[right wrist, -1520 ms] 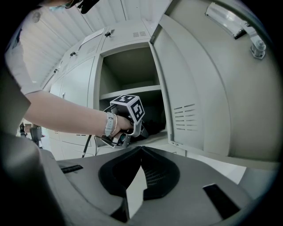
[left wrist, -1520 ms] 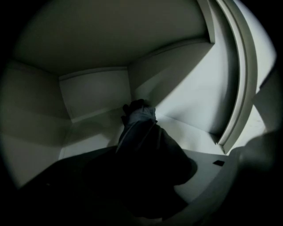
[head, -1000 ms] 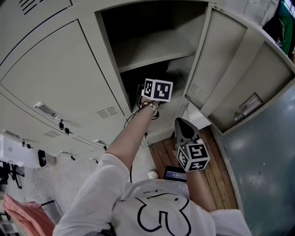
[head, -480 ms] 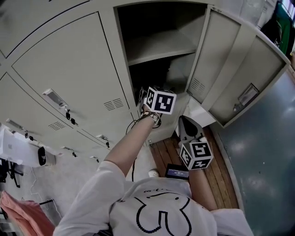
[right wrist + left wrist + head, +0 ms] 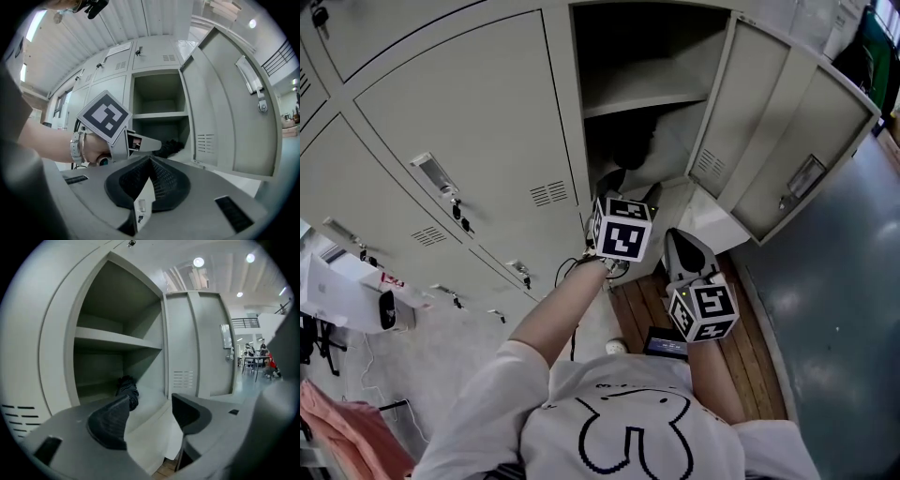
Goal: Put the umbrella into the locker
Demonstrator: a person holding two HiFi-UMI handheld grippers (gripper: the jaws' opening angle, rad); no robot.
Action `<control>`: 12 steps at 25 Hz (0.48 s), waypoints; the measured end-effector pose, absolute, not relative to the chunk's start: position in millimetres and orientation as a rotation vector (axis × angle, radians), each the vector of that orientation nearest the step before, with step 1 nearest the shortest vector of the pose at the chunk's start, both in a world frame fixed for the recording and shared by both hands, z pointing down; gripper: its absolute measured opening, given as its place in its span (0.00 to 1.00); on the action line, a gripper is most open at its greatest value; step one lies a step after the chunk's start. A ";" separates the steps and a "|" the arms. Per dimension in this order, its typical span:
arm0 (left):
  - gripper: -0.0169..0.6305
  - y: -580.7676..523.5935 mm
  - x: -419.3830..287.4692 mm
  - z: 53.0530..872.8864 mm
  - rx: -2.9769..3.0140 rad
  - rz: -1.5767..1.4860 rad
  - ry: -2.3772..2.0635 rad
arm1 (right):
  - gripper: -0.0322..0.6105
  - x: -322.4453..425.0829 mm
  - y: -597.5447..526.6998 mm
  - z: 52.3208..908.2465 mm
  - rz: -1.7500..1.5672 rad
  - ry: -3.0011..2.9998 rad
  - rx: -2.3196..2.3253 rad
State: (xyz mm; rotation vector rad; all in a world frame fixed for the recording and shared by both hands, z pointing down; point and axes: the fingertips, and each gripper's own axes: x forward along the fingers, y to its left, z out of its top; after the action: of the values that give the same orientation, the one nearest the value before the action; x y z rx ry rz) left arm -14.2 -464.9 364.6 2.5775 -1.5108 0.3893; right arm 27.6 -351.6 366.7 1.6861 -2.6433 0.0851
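The black folded umbrella (image 5: 127,389) lies on the floor of the open locker's lower compartment (image 5: 630,148), under the shelf (image 5: 642,101); it also shows in the right gripper view (image 5: 171,146). My left gripper (image 5: 150,401) hangs just outside the locker mouth (image 5: 628,187), pointing in. Its jaws have just been closing but still stand apart, with nothing between them. My right gripper (image 5: 675,242) hovers lower right of the left one. Its jaws (image 5: 150,161) are shut and hold nothing.
The locker's door (image 5: 741,122) stands swung open to the right, with a second open door (image 5: 811,159) beyond it. Closed lockers (image 5: 469,131) fill the left. A wooden floor strip (image 5: 750,347) runs below the right gripper.
The left gripper has drawn back out of the locker toward me, leaving the umbrella inside. The right gripper has shifted slightly.
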 end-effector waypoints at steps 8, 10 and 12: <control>0.31 -409.2 -38.5 360.3 2.622 0.204 -1.415 | 0.07 18.3 -327.2 357.3 0.008 -2.632 1.669; 0.26 -398.7 -48.4 363.8 2.602 0.135 -1.404 | 0.07 18.3 -322.5 355.7 -0.013 -2.628 1.672; 0.20 -388.8 -52.8 364.5 2.607 0.085 -1.392 | 0.07 18.3 -318.3 355.3 -0.020 -2.622 1.683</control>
State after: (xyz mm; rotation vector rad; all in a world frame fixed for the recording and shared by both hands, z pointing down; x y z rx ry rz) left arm -52.8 -388.8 364.5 2.6075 -1.3917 0.0854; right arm 18.3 -318.3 355.3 1.6828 -2.6220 -0.0202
